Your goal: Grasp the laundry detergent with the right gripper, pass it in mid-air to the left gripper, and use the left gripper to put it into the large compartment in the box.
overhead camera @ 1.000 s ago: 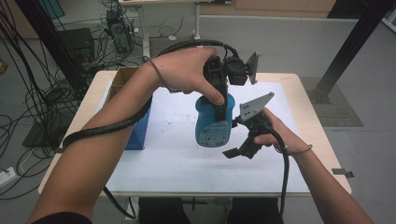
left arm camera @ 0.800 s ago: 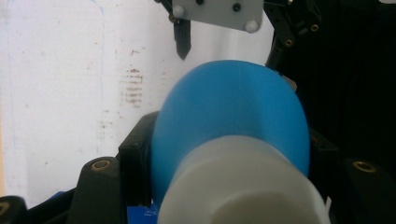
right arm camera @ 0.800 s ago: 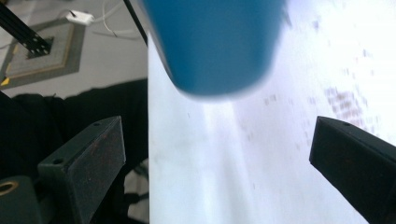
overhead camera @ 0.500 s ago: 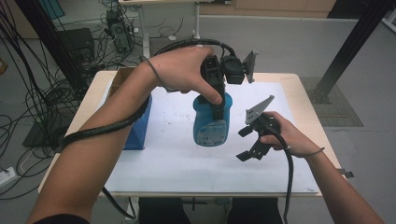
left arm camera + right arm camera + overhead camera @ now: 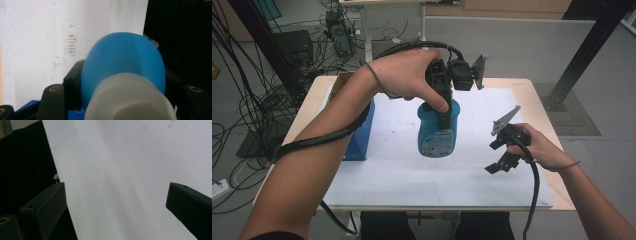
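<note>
A blue bottle (image 5: 438, 136) with a white cap (image 5: 130, 102) is over the middle of the white sheet (image 5: 392, 175). My left gripper (image 5: 443, 114) comes down on it from above and is shut on it just below the cap. In the left gripper view the bottle (image 5: 125, 62) sits between the two black jaws. My right gripper (image 5: 495, 156) is off to the bottle's right, low over the sheet and apart from it. It is open, with bare white sheet (image 5: 120, 170) between the jaws of the right gripper (image 5: 115, 205).
A blue box (image 5: 360, 134) stands at the sheet's left edge, with a cardboard box (image 5: 343, 80) behind it. The wooden table (image 5: 532, 87) shows at the right and far edges. Cables and black stands crowd the floor beyond.
My right gripper has drawn away from the bottle, to the right and a little down. The left gripper and the bottle have stayed where they were.
</note>
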